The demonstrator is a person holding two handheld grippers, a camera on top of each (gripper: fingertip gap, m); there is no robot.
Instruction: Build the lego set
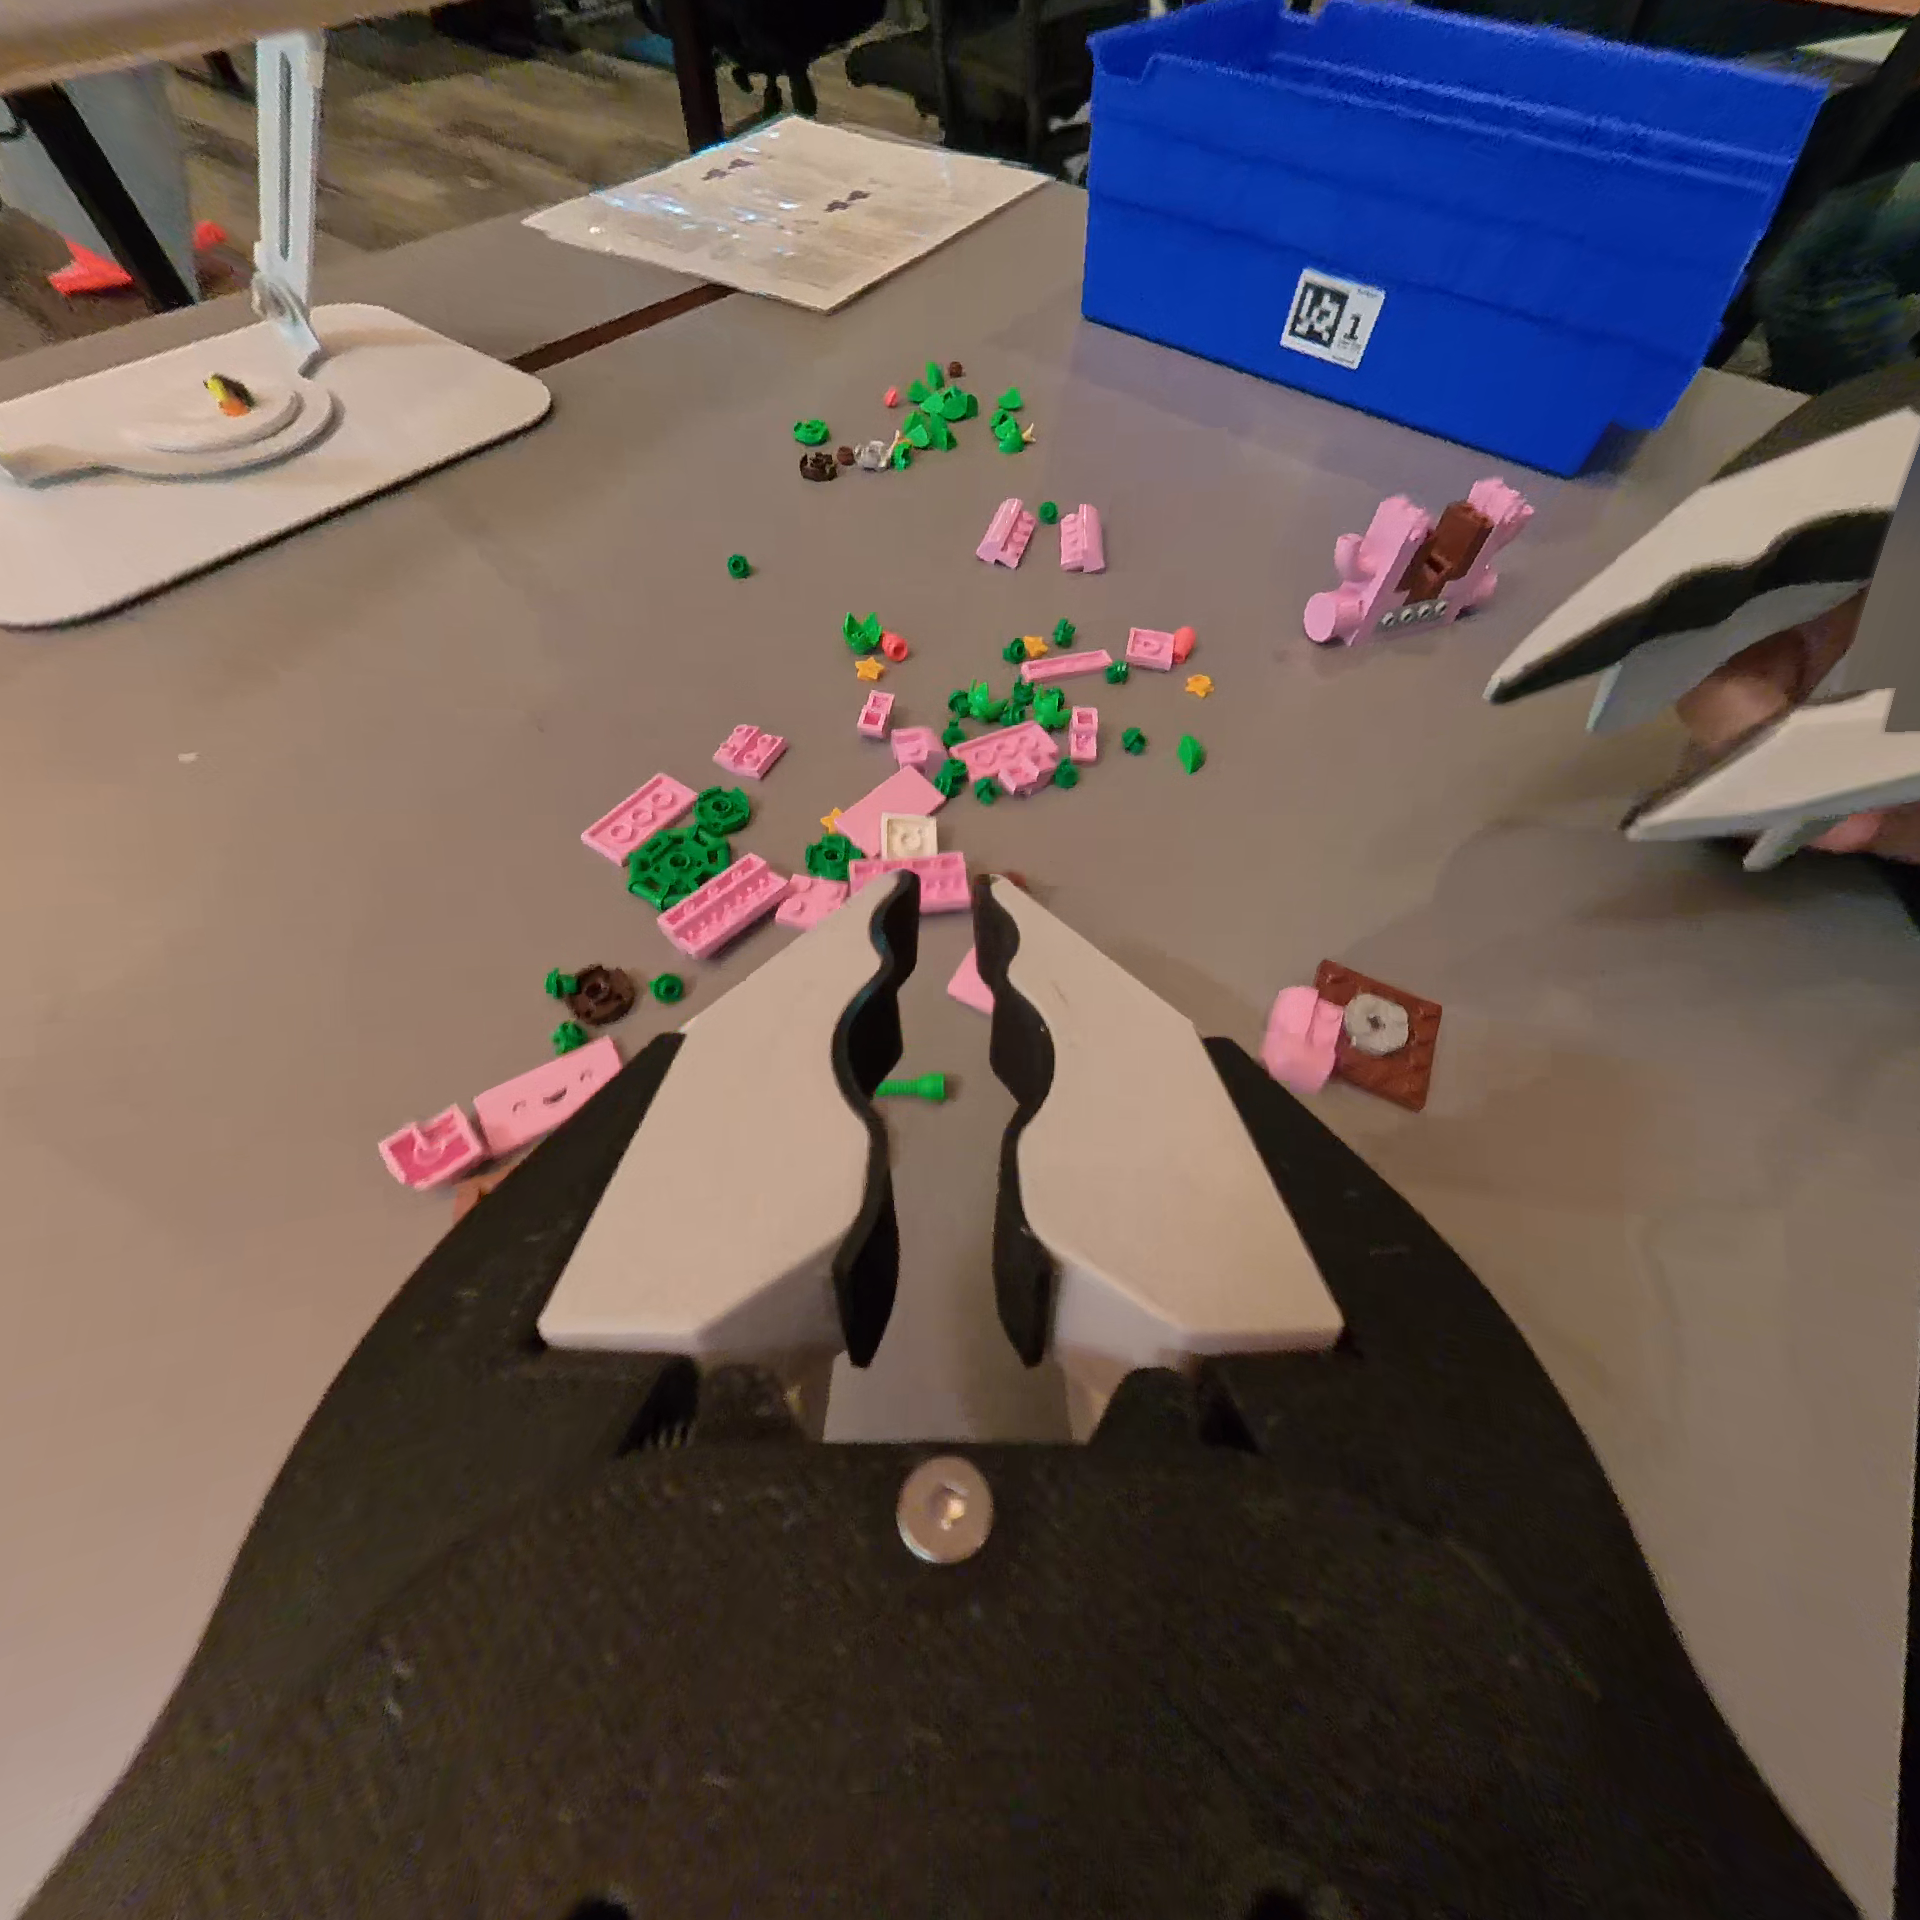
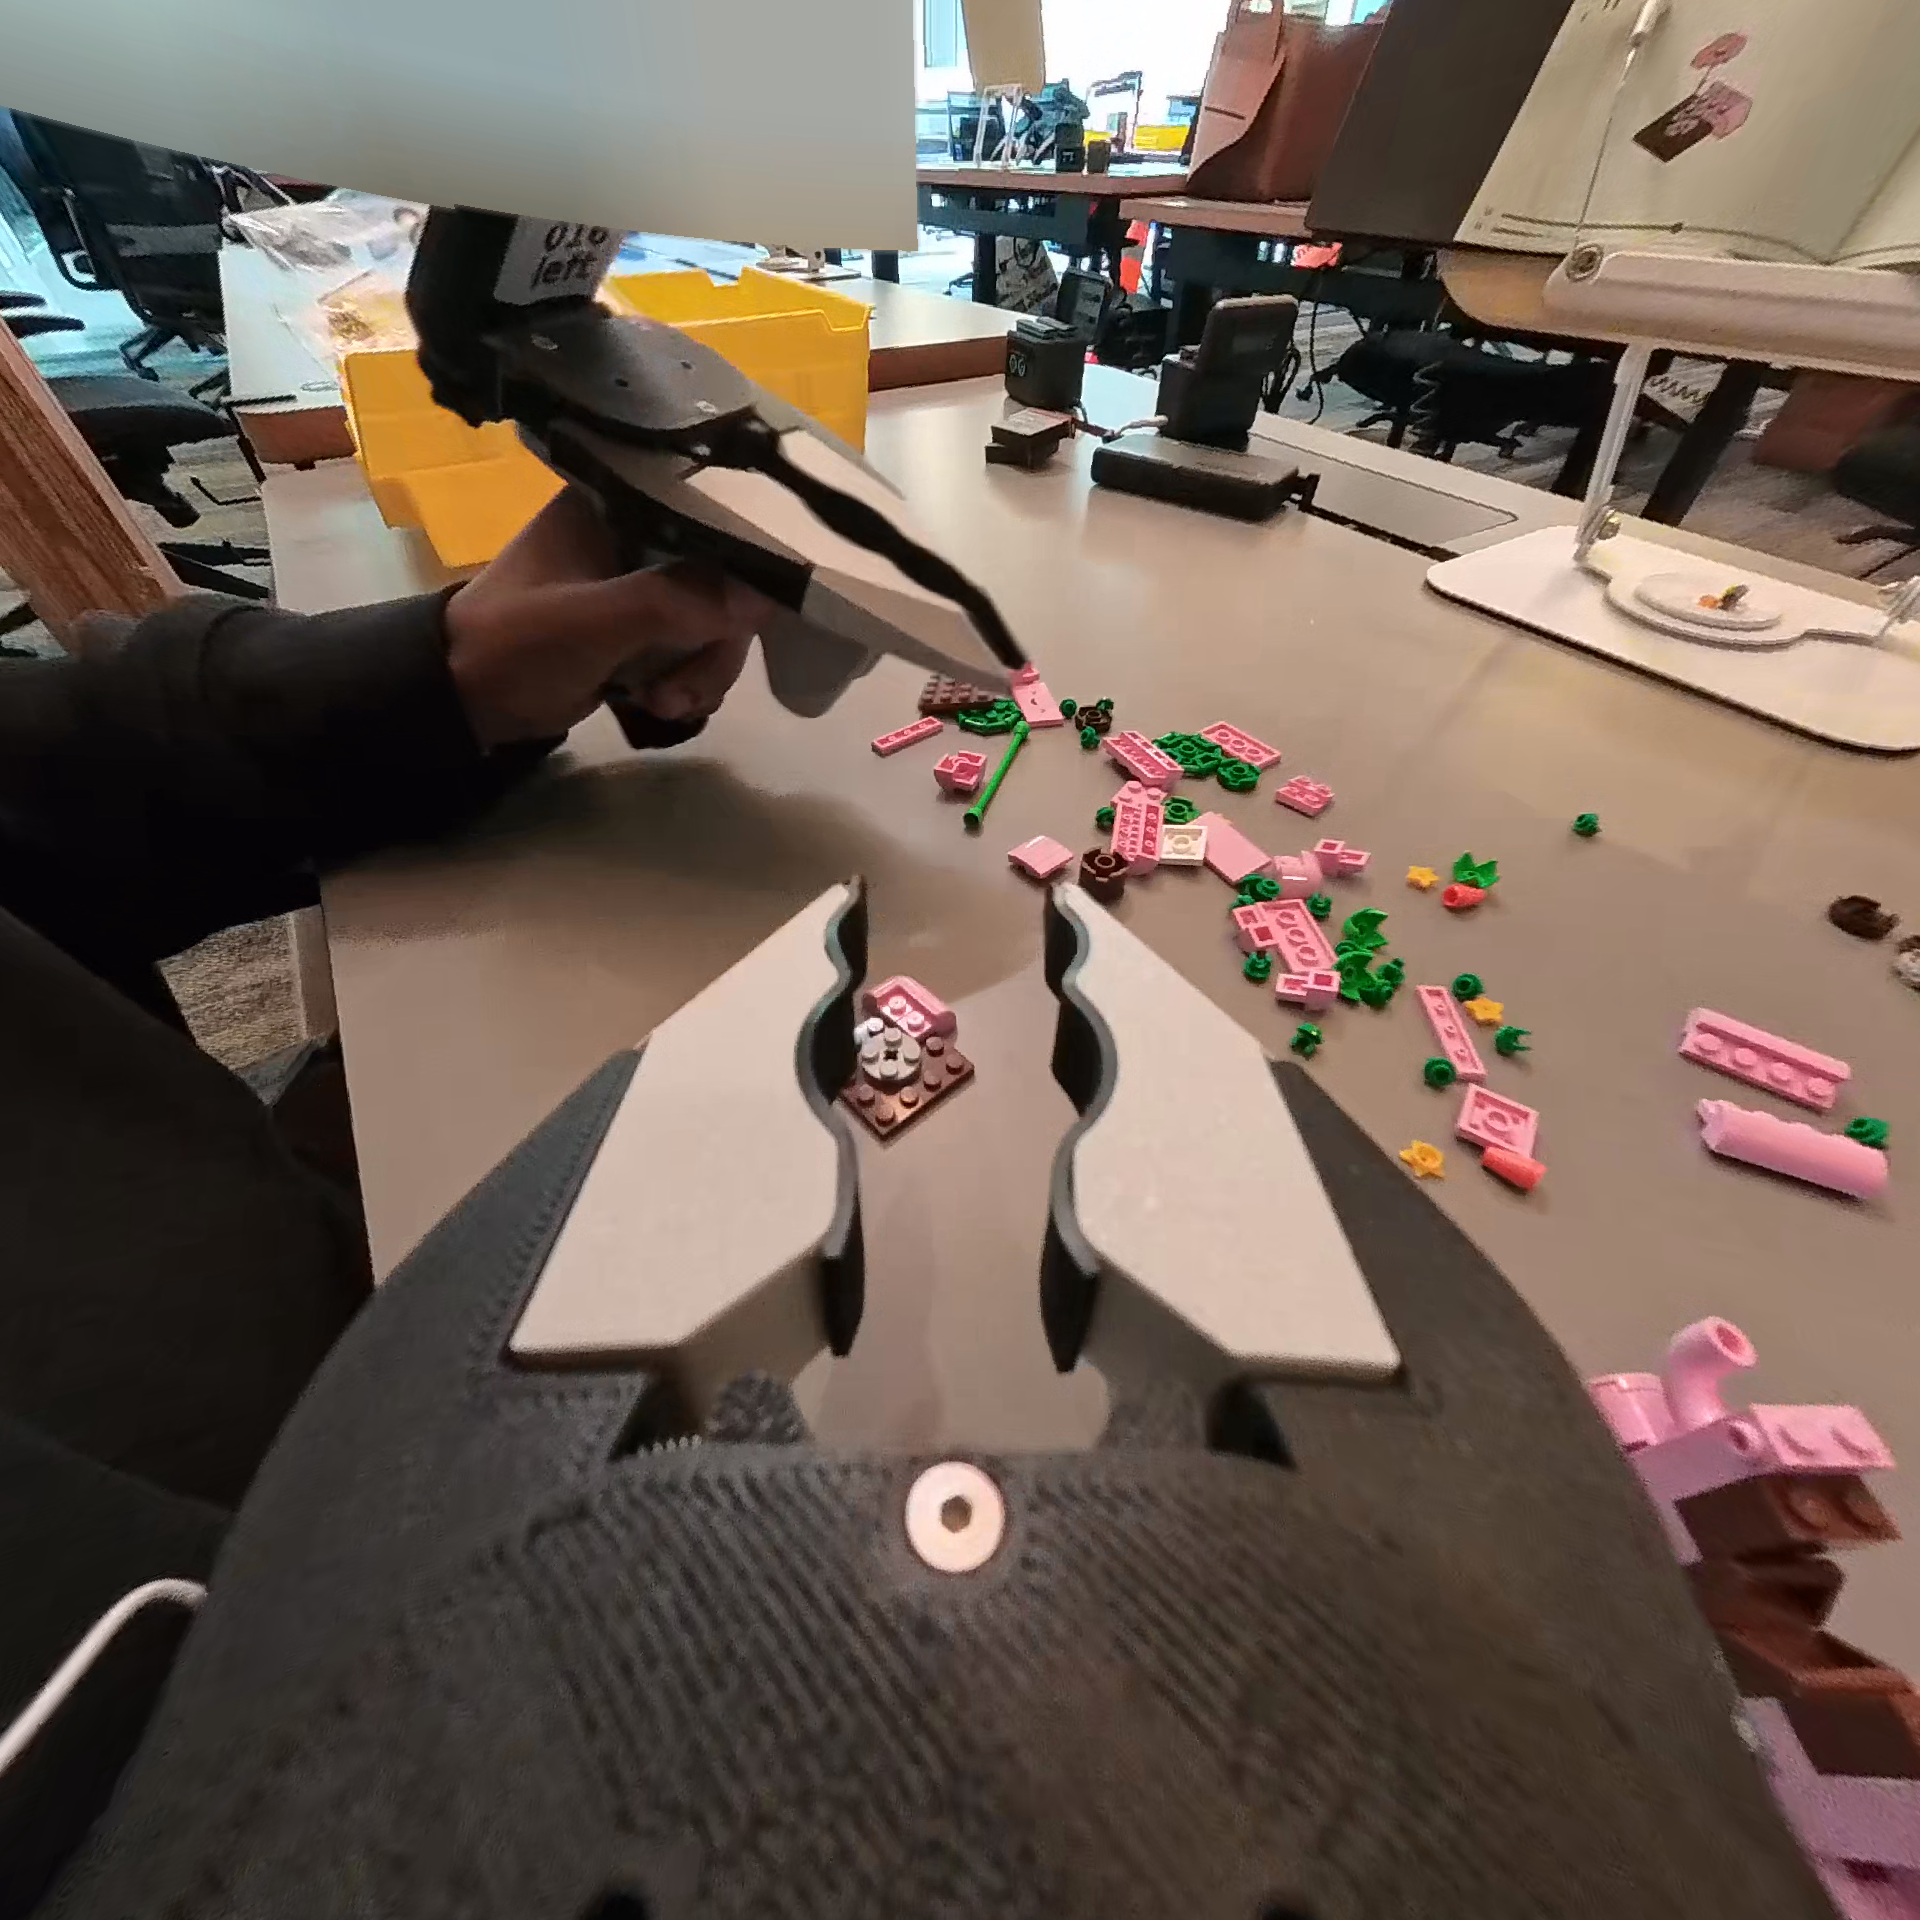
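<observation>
Loose pink and green Lego pieces (image 1: pixel 935 748) lie scattered over the grey table (image 1: pixel 312 831); they also show in the right wrist view (image 2: pixel 1247 831). My left gripper (image 1: pixel 951 883) is narrowly open and empty, its tips low over a small pink tile (image 2: pixel 1039 701) beside a green rod (image 1: pixel 914 1088). My right gripper (image 2: pixel 956 899) is open and empty, hovering over a brown plate (image 2: pixel 904 1081) that carries a grey round piece and a pink brick. A partly built pink and brown assembly (image 1: pixel 1413 571) lies near the right gripper (image 1: pixel 1564 758).
A blue bin (image 1: pixel 1455 208) and a printed sheet (image 1: pixel 790 208) sit at the far side. A white stand base (image 1: pixel 208 447) stands at the left. A yellow bin (image 2: pixel 623 395) and a black box (image 2: pixel 1195 473) lie beyond the left gripper (image 2: pixel 1023 665). Tip to tip, the grippers are about 12 centimeters apart.
</observation>
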